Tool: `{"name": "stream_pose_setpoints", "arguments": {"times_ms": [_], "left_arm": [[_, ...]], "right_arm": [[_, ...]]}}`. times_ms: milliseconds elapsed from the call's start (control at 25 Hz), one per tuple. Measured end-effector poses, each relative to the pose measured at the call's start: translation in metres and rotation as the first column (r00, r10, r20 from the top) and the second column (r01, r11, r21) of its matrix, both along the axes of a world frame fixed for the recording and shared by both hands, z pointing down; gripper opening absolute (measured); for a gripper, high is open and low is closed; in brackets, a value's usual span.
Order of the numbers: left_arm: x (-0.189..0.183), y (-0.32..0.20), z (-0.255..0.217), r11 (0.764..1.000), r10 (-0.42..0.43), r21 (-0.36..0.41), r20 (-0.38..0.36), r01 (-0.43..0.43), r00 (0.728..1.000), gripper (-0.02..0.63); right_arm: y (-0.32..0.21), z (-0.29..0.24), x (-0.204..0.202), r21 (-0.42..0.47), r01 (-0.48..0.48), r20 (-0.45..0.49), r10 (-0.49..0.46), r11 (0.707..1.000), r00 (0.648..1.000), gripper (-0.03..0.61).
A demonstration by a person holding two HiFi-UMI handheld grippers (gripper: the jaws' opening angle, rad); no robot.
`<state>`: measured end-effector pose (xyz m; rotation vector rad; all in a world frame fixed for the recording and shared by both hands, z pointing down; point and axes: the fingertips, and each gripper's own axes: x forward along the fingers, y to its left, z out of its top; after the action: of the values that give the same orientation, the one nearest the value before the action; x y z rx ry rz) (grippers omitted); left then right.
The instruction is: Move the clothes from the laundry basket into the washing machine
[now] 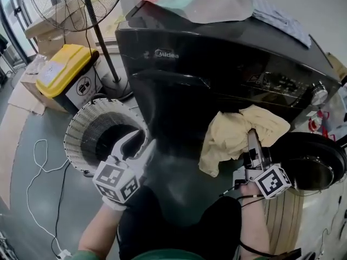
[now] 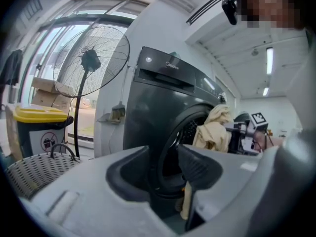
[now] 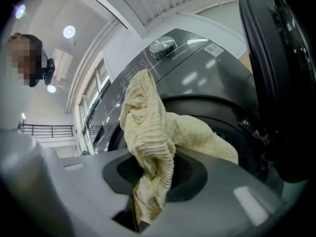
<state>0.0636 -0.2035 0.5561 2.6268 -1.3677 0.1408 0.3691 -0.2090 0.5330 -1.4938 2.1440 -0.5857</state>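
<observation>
Head view: crumpled pale-yellow cloth

Laundry basket left of washing machine, cloth before its front

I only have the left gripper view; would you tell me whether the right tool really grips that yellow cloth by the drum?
Observer: Yes, the right tool is shut on the yellow cloth, pinched between its jaws.
Operator: Is the washing machine door open?
Observer: Yes, the door stands swung open at the right of the head view.
Operator: Anything on top of the machine?
Observer: Some bunched fabrics lie on its top.
</observation>
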Motion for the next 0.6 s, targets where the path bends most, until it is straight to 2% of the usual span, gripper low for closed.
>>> {"name": "stream_pose_setpoints", "arguments": {"times_ms": [160, 400, 600], "left_arm": [[0.0, 0.005, -0.001, 1.0, -0.003, 0.005, 0.007, 0.003, 1.0, 0.184], [0.0, 0.007, 0.003, 1.0, -0.006, 0.006, 0.014, 0.006, 1.0, 0.184], [-0.003, 0.01, 0.014, 1.0, -0.014, -0.016, 0.02, 0.014, 1.0, 0.184]], "right_arm": [[-0.018, 0.026, 0.0, -0.039, -0.02, -0.062, 0.018, 0.999, 0.998, 0.095], [-0.049, 0.071, -0.017, -0.116, -0.001, -0.153, -0.017, 0.993, 0.988, 0.097], [-0.06, 0.11, -0.032, -0.153, -0.004, -0.286, -0.041, 0.988, 0.957, 0.1]]}}
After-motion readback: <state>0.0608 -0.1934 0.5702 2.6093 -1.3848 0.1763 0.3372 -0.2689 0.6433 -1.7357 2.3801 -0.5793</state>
